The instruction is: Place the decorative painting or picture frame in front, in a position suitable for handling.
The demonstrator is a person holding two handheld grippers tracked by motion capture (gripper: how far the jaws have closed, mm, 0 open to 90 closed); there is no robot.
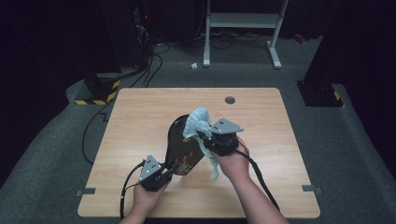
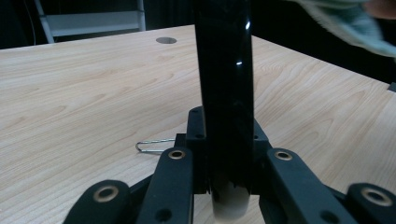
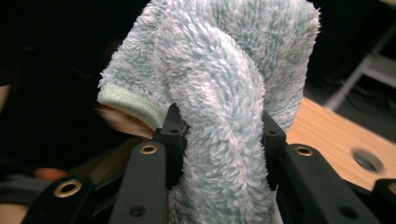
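Dark floor lay all around the wooden bench (image 1: 140, 121). Left tongs (image 2: 224, 161) squeezed the edge of a shiny black board (image 1: 180, 144), held up on its side near the middle. Right tongs (image 3: 219, 140) pinched a fluffy blue cloth (image 3: 224, 74) against the board's top. Beside the left tongs lay a paper clip (image 2: 152, 146).

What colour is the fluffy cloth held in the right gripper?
Pale blue-green cloth with a lighter hem; the right gripper view shows it best.
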